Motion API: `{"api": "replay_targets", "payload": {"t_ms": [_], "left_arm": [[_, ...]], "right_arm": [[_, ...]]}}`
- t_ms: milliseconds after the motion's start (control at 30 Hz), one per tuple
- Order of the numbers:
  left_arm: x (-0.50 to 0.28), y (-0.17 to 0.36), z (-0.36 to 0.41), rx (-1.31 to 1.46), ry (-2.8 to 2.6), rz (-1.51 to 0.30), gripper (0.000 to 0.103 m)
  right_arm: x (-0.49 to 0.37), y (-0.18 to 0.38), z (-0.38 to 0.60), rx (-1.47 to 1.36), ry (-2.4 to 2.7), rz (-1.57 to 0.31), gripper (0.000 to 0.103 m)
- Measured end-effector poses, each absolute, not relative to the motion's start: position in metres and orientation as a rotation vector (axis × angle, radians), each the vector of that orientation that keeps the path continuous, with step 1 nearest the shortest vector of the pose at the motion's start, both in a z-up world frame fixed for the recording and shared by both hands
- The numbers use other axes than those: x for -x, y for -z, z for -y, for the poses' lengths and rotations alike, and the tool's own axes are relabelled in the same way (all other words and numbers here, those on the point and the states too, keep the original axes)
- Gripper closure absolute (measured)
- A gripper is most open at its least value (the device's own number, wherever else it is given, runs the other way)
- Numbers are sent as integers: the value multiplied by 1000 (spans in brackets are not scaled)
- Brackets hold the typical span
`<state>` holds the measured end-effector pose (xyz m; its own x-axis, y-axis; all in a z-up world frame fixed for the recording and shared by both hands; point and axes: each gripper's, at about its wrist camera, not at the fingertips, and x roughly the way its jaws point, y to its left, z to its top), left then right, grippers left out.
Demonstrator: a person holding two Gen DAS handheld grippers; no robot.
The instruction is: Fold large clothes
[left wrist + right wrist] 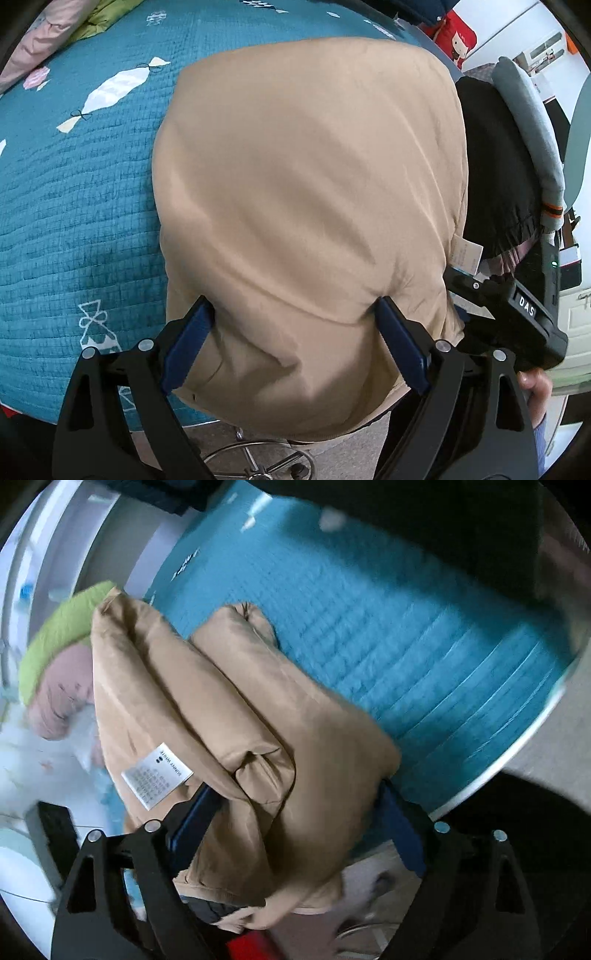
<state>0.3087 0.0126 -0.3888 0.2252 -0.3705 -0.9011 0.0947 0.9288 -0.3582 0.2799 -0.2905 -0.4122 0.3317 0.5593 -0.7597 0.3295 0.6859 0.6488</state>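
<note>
Teal quilted bed cover (74, 206), smooth tan padded jacket (310, 206) folded on it, care label (157, 775) only in right view, left gripper (295, 332) fingers spread wide straddling jacket's near edge, right gripper (299, 812) fingers likewise apart around bunched folds.

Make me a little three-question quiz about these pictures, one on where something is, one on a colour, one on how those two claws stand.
1. Where does the tan jacket lie?
A. On a bed with a quilt
B. On the floor
C. On a hanger

2. What colour is the quilt?
A. Red
B. Teal blue
C. Plain white

3. How does the left claw stand?
A. Shut tight on a sock
B. Wide open, bulky tan fabric between its blue pads
C. Out of sight

Answers:
1 A, the jacket rests on the quilted bed, its near end bulging past the edge.
2 B, teal with white candy shapes.
3 B, both pads stand far apart beside the fabric. The right claw is likewise spread around the jacket near its white label.
</note>
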Motion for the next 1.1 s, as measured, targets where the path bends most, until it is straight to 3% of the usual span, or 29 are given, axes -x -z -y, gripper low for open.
{"api": "replay_targets", "payload": {"t_ms": [300, 633, 667, 700, 733, 800, 900, 1033, 1100], "left_arm": [[-311, 394, -7, 241, 318, -1310, 14], [-310, 396, -22, 309, 331, -1287, 14], [-310, 395, -28, 339, 335, -1282, 14], [-309, 394, -37, 378, 336, -1269, 14], [-309, 392, -44, 402, 334, -1259, 14], [-306, 387, -63, 451, 304, -1226, 14], [-305, 390, -92, 515, 271, -1217, 14], [-307, 424, -97, 588, 293, -1314, 14], [-306, 430, -91, 585, 300, -1318, 14]], "right_arm": [[-285, 445, 295, -1176, -410, -1289, 12], [-301, 442, 257, -1050, -410, -1281, 9], [-302, 438, 256, -1037, -403, -1270, 20], [-303, 436, 252, -1045, -422, -1256, 45], [-302, 434, 252, -1072, -440, -1240, 54], [-300, 432, 255, -1105, -446, -1224, 68], [-298, 432, 258, -1179, -463, -1197, 75], [-305, 440, 259, -1285, -489, -1176, 71], [-304, 447, 269, -1401, -480, -1188, 38]]}}
